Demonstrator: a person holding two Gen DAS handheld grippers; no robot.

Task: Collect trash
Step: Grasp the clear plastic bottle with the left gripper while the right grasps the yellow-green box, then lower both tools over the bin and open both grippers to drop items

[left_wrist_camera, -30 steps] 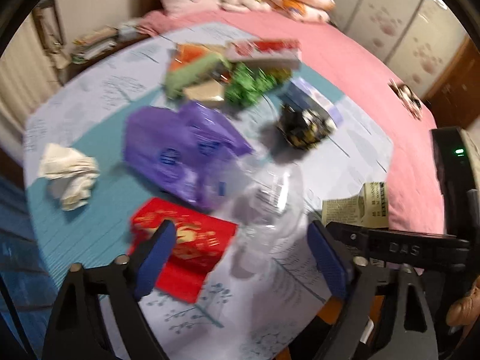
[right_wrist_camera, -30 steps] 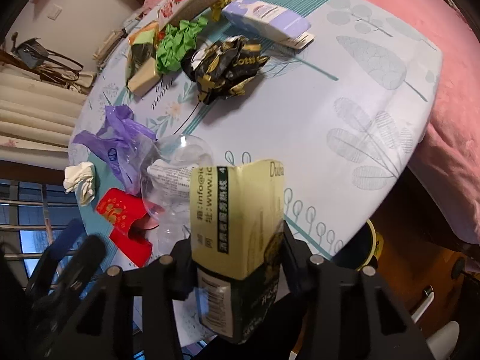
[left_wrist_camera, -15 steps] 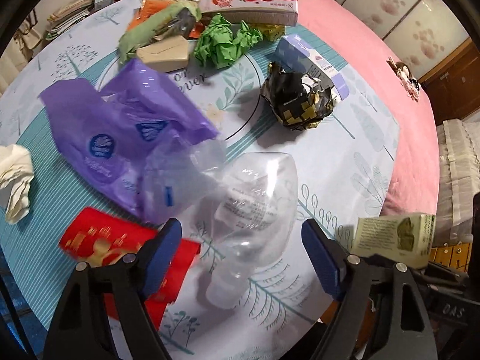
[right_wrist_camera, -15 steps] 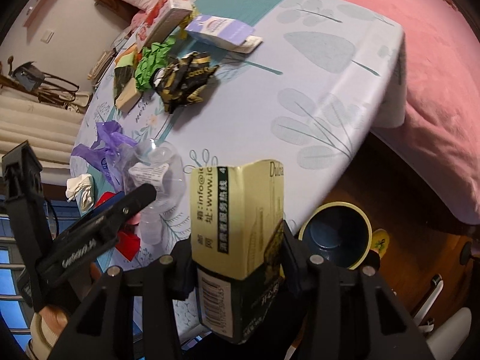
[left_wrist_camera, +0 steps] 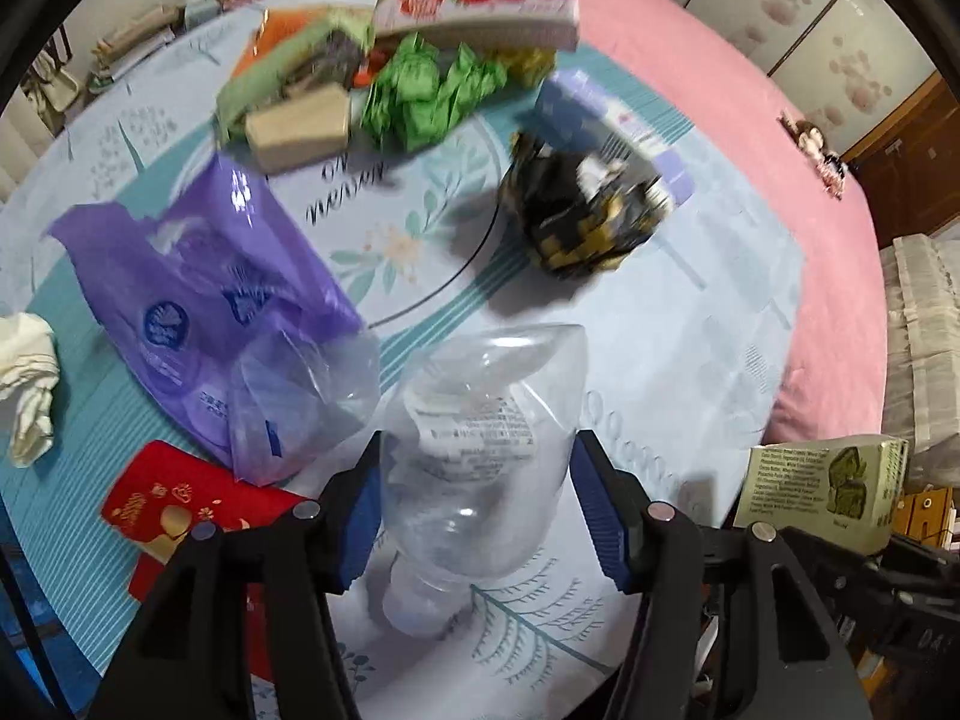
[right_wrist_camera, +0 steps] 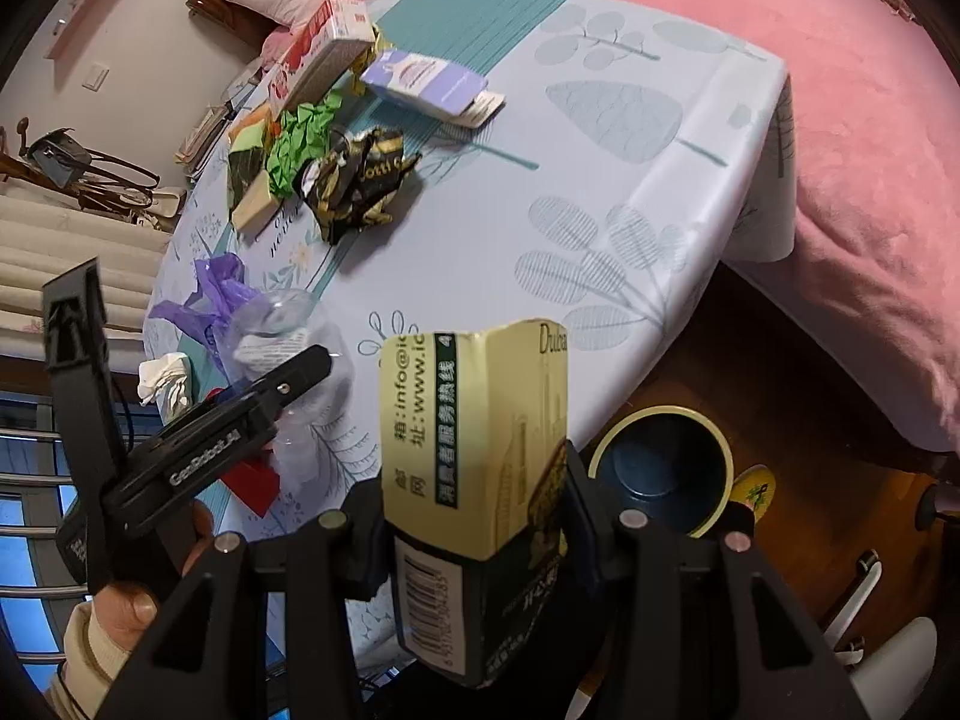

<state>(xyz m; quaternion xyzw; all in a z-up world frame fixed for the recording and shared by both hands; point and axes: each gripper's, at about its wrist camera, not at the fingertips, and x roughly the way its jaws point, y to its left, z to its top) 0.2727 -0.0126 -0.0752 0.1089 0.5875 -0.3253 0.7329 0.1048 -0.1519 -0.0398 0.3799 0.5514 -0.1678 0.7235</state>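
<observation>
A crushed clear plastic bottle (left_wrist_camera: 480, 450) lies on the table near its front edge. My left gripper (left_wrist_camera: 480, 516) is open, its blue pads on either side of the bottle; I cannot tell whether they touch it. It also shows in the right wrist view (right_wrist_camera: 198, 450) beside the bottle (right_wrist_camera: 300, 372). My right gripper (right_wrist_camera: 474, 516) is shut on a yellow-green carton (right_wrist_camera: 474, 456), held off the table edge above the floor. The carton also shows in the left wrist view (left_wrist_camera: 822, 486). A dark blue bin with a yellow rim (right_wrist_camera: 660, 468) stands on the floor below.
On the table lie a purple plastic bag (left_wrist_camera: 198, 294), a red packet (left_wrist_camera: 174, 510), white tissue (left_wrist_camera: 27, 384), a black-gold wrapper (left_wrist_camera: 588, 216), green crumpled paper (left_wrist_camera: 432, 90), a lilac box (left_wrist_camera: 606, 120), a strawberry box (left_wrist_camera: 480, 6) and a tan block (left_wrist_camera: 300, 132). A pink bed (right_wrist_camera: 780, 60) lies behind.
My left gripper has moved forward and its pads now flank the clear bottle. My right gripper has carried the carton further off the table edge, and the bin is nearer.
</observation>
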